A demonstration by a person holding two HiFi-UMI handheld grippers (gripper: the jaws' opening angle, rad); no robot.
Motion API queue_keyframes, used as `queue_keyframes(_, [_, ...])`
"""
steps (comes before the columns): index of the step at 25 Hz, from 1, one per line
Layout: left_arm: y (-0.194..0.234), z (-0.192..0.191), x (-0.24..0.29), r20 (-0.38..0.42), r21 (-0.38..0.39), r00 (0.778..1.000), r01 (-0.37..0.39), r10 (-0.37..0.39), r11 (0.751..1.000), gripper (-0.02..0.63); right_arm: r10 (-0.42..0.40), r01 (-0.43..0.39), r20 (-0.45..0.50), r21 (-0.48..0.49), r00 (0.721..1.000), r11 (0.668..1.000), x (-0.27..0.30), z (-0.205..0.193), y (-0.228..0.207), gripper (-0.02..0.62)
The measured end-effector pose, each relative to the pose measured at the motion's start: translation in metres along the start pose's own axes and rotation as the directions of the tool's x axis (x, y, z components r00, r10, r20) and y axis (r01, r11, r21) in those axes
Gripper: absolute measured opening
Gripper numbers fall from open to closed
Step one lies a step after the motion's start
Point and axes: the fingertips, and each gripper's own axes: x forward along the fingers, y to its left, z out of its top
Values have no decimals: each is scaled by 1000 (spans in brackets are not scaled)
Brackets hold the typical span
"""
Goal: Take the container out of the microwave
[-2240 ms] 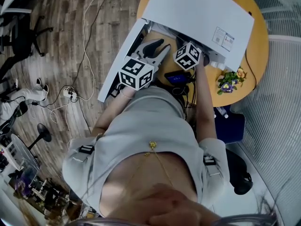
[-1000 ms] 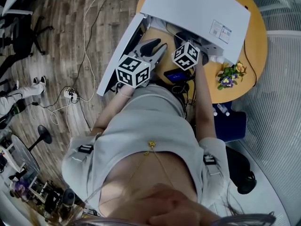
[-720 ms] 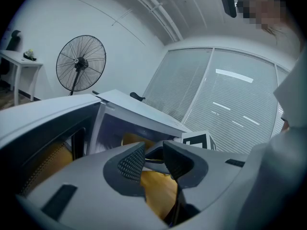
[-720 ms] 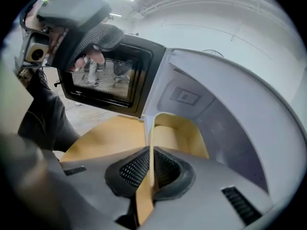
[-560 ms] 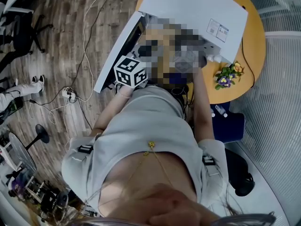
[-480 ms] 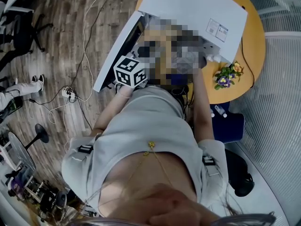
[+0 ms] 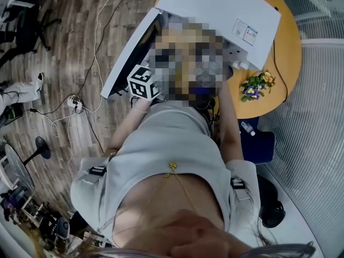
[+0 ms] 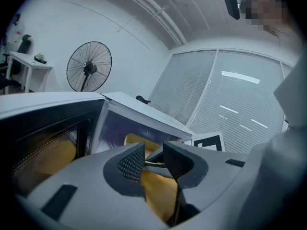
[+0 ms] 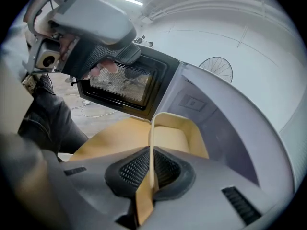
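- Right gripper (image 9: 151, 174) is clamping the container (image 9: 175, 140) by its near wall; its length is running straight ahead toward the microwave (image 9: 230, 128), open side up, bare yellow inside.
- Left gripper (image 8: 153, 158) is holding its jaws apart.

The right gripper (image 9: 151, 174) has its jaws clamped together on the thin near wall of the container (image 9: 175, 138), a pale yellow, open-topped box that stands edge-on between the meshed pads. The container's far end sits at the mouth of the white microwave (image 9: 230, 128), whose grey cavity opens on the right. The microwave door (image 9: 124, 85) is swung out to the left, its dark frame around a mesh window. Below it lies the orange tabletop (image 9: 112, 138). At far left, the left gripper (image 9: 115, 56) hovers by the door. A fan (image 9: 217, 67) stands against the far wall.
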Motion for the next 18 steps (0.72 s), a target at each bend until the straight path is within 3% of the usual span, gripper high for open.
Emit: queue_keyframes(18, [-14,-18,-26,58,-31,994,-96,97,995,118,65,-61,60,-60,996,996,-25,2,37,32])
